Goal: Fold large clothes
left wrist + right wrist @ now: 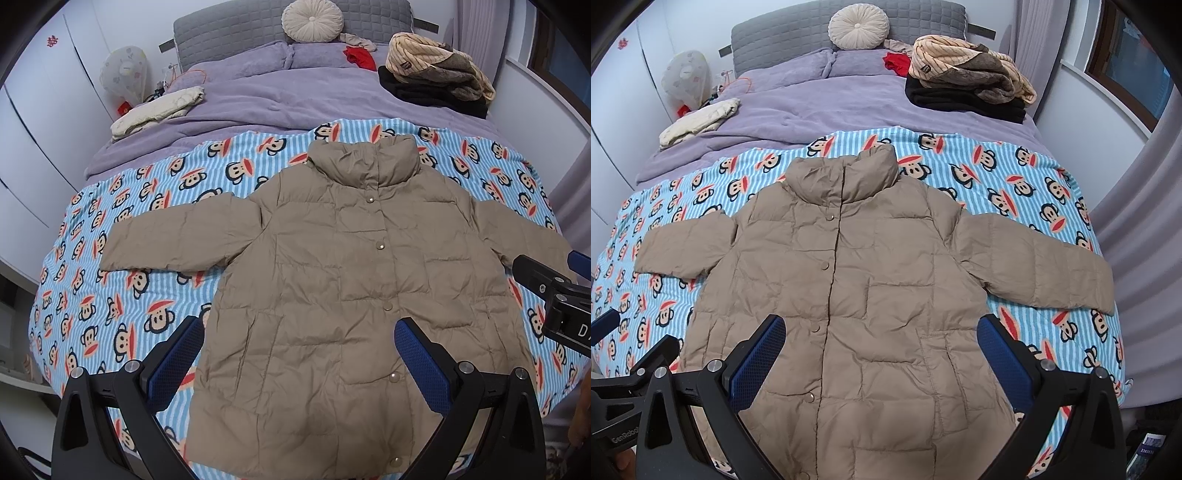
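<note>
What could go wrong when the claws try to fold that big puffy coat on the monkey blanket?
The tan coat looks puffy and slick, so a fold might spring open or slip from the open left claw or right claw. Its right sleeve reaches near the bed's edge and might slide off. The monkey blanket could bunch underneath.

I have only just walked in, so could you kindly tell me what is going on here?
A person holds a pair of tongs in each hand over a bed, about to fold a tan puffer jacket. The jacket lies flat and snapped shut on a monkey-print blanket, both sleeves spread out. The left tongs and the right tongs are open above its lower half, gripping nothing. No fold is made yet. A pile of other clothes sits near the headboard.
</note>
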`<state>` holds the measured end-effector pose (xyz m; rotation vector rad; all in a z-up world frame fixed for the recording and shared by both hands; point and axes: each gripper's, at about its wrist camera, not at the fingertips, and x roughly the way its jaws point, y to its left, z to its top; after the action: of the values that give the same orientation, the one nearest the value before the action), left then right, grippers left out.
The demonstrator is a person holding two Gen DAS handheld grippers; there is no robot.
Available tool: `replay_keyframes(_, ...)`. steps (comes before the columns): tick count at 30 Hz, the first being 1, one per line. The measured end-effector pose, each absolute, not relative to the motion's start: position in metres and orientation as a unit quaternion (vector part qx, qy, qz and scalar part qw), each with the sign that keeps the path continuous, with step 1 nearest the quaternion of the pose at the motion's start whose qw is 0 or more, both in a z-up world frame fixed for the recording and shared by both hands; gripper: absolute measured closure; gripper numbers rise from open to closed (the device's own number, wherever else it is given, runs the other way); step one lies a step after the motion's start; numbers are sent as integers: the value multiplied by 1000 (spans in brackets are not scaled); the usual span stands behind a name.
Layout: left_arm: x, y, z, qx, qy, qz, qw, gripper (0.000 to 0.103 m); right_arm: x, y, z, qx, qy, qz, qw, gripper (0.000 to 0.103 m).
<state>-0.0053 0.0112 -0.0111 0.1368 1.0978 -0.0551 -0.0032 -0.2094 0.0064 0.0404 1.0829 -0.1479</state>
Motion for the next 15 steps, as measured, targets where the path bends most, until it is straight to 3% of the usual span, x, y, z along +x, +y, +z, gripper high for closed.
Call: replay_keyframes(15, 3, 16, -12, 30, 559, -41, 828, 0, 0, -208, 4, 24, 518, -65, 853, 0)
